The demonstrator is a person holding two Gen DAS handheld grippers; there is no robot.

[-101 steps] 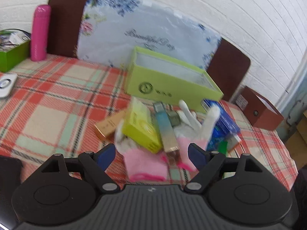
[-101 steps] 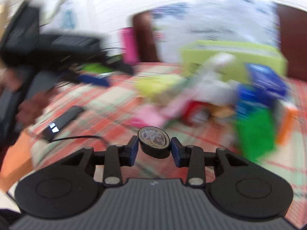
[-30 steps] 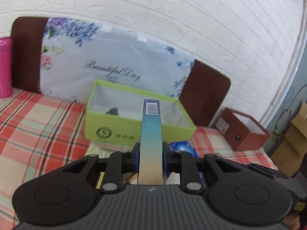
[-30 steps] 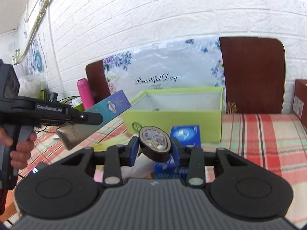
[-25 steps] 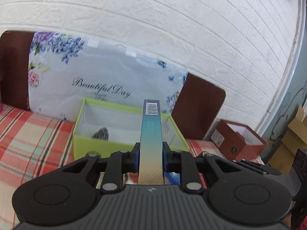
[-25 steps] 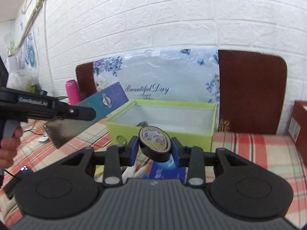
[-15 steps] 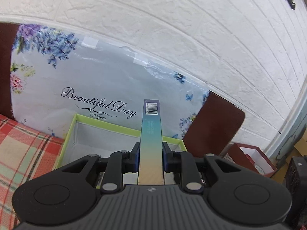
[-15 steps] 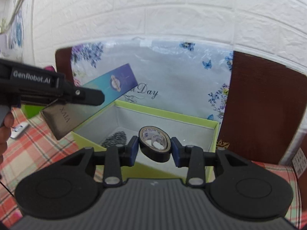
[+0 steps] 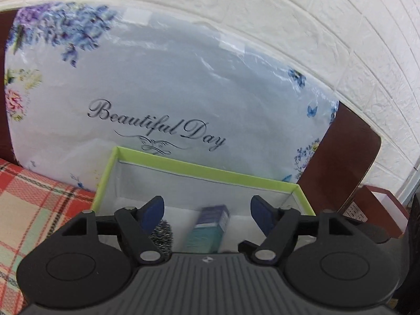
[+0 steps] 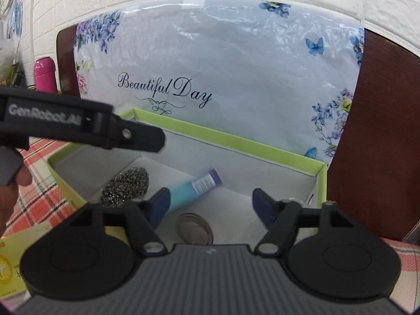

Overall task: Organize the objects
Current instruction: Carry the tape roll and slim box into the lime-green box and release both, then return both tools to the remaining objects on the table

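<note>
Both grippers (image 9: 207, 208) (image 10: 211, 204) tilt over green box (image 10: 236, 140); jaws apart.

Left tool (image 9: 207, 210) and right tool (image 10: 210, 204) side by side, tilted downward, jaws just spread, nothing gripped

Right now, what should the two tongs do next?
Probably lift both away from the green box. The left tongs and right tongs have just been opening and hold nothing; the blue-teal carton and tape roll already lie inside.
</note>
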